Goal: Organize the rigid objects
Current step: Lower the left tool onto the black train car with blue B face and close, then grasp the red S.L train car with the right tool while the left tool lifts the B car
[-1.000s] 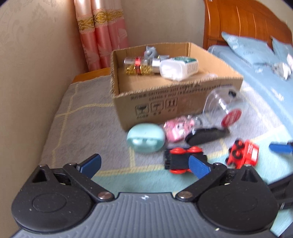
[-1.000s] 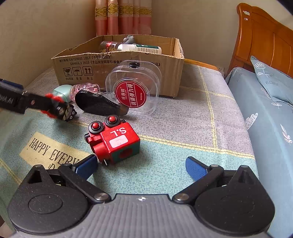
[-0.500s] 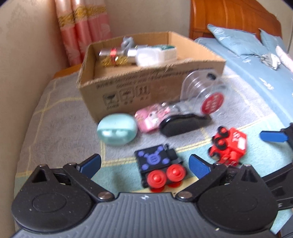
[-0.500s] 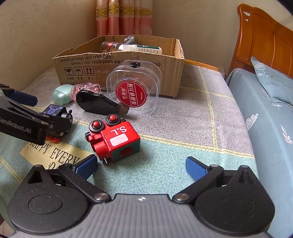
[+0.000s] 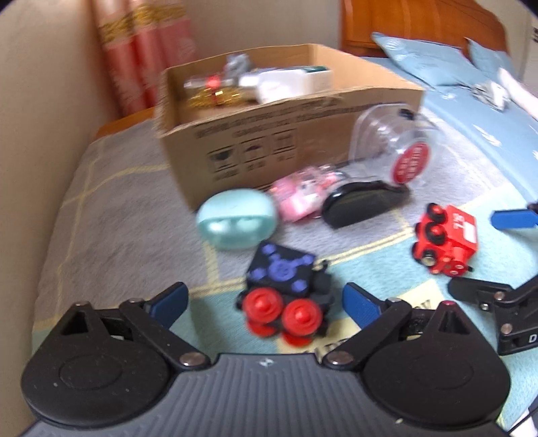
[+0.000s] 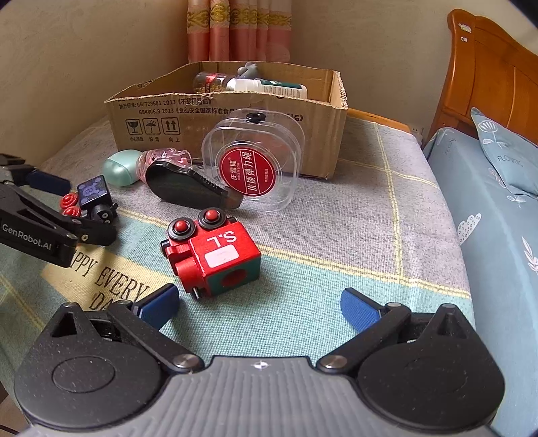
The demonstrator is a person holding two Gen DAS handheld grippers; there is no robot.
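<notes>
1. The left gripper [image 5: 265, 301] has just been closing its fingers, but they stand spread; the black toy car [image 5: 285, 289] with red wheels is between them and the blue pads do not press on it.
2. The right gripper [image 6: 259, 304] has its fingers spread wide, with only bare blanket between them. The red toy car [image 6: 215, 252] stands just beyond its left finger, apart from it.
3. Both cars are on the blanket [image 6: 336, 285], on its green part, well away from the side edges that I can see.
4. The cardboard box [image 6: 322, 134] stands open at the back near the wall and curtain [image 6: 238, 30]. It holds already some bottles; much of its floor is free.
5. In front of the box lie a mint case [image 5: 235, 222], a pink item [image 5: 299, 195], a black oval case [image 6: 188, 188] and a clear plastic box [image 6: 252, 164] with red label, which leans on the cardboard wall. They crowd the near side of the box.
6. To the right of the red car the blanket is open up to the blue bed [image 6: 487, 218].
</notes>
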